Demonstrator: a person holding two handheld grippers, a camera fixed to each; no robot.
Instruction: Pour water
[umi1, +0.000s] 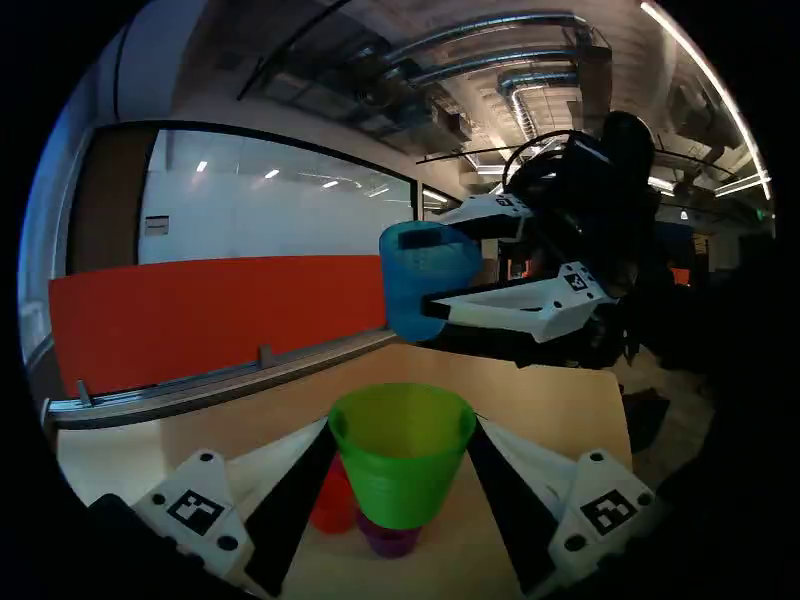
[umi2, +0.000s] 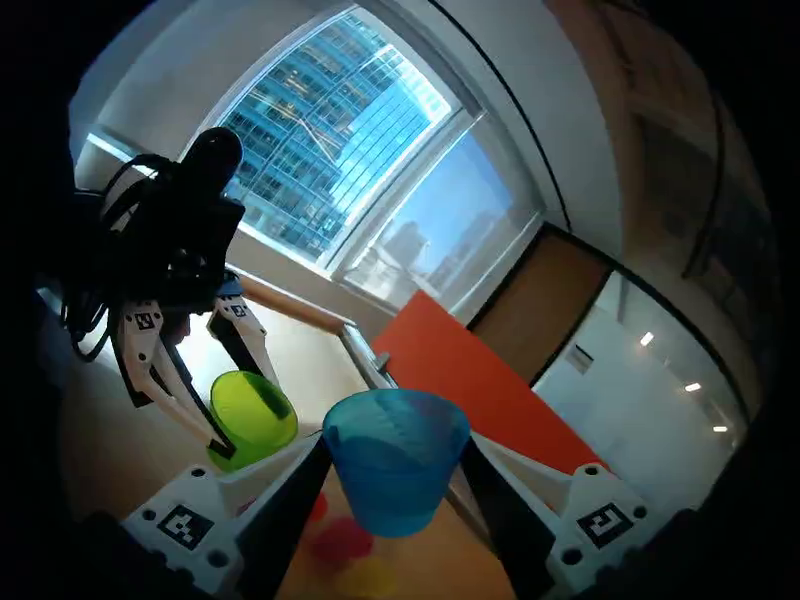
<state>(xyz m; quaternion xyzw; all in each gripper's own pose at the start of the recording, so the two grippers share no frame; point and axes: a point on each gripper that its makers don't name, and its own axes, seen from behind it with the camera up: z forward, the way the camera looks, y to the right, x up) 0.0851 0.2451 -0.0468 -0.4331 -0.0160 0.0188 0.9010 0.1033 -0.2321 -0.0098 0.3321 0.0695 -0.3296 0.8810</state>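
A green cup (umi1: 402, 462) stands upright in my left gripper (umi1: 400, 470), whose two fingers are shut on its sides. Above and behind it my right gripper (umi1: 440, 270) holds a blue cup (umi1: 425, 275), tilted toward the green one. In the right gripper view the blue cup (umi2: 397, 470) sits between the shut fingers of the right gripper (umi2: 395, 480). The green cup (umi2: 252, 417) appears lower left of it, held by the left gripper (umi2: 235, 400). Both cups hang above a light wooden table (umi1: 540, 400).
On the table under the green cup stand a red cup (umi1: 333, 505) and a purple cup (umi1: 389, 540). In the right gripper view red (umi2: 342, 542) and yellow (umi2: 370, 575) shapes lie below. An orange wall panel (umi1: 210, 320) and a window ledge (umi1: 220, 380) border the table.
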